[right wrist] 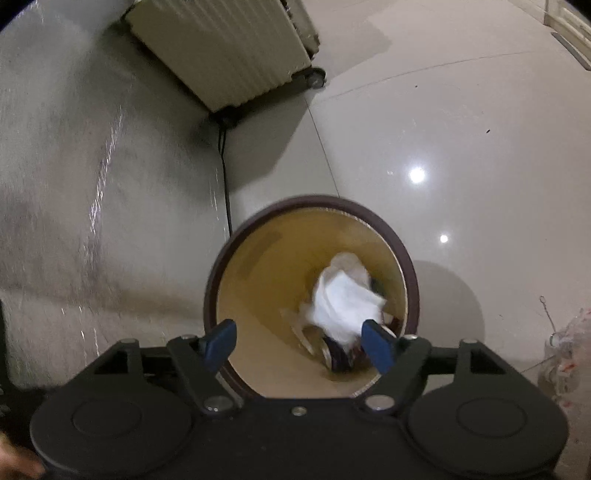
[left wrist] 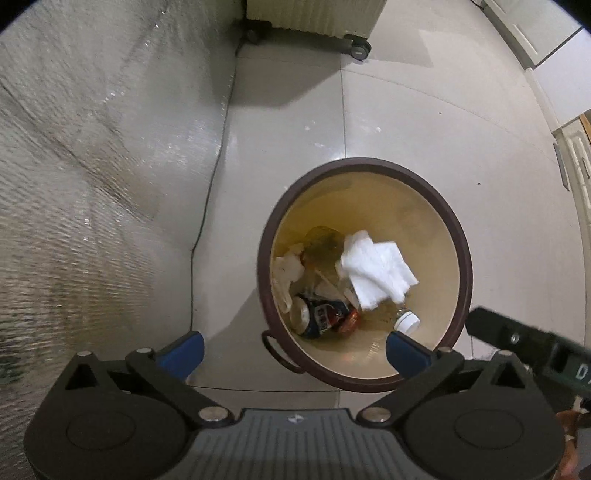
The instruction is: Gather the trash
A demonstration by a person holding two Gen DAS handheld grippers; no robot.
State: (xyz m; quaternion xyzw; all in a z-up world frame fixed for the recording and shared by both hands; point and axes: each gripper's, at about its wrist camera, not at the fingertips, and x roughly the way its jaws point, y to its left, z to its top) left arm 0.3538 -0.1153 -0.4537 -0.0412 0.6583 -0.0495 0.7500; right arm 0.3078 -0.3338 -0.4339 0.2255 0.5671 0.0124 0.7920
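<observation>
A round trash bin [left wrist: 466, 258] with a dark brown rim and tan inside stands on the tiled floor. A crumpled white tissue [left wrist: 376, 271] is inside it, above a crushed blue can [left wrist: 317, 314], a white bottle cap [left wrist: 406, 320] and other scraps. My left gripper [left wrist: 295, 350] is open and empty above the bin's near edge. The right wrist view shows the bin's rim [right wrist: 210, 288] and the blurred tissue [right wrist: 343, 302] below my right gripper [right wrist: 301, 343], which is open and empty over the bin's mouth.
A cream ribbed suitcase on wheels [left wrist: 317, 18] stands by the shiny grey wall [left wrist: 92, 166]; it also shows in the right wrist view [right wrist: 229, 48]. A black cable [left wrist: 212, 173] runs along the wall's base. A clear plastic bag [right wrist: 561, 354] lies on the floor at right.
</observation>
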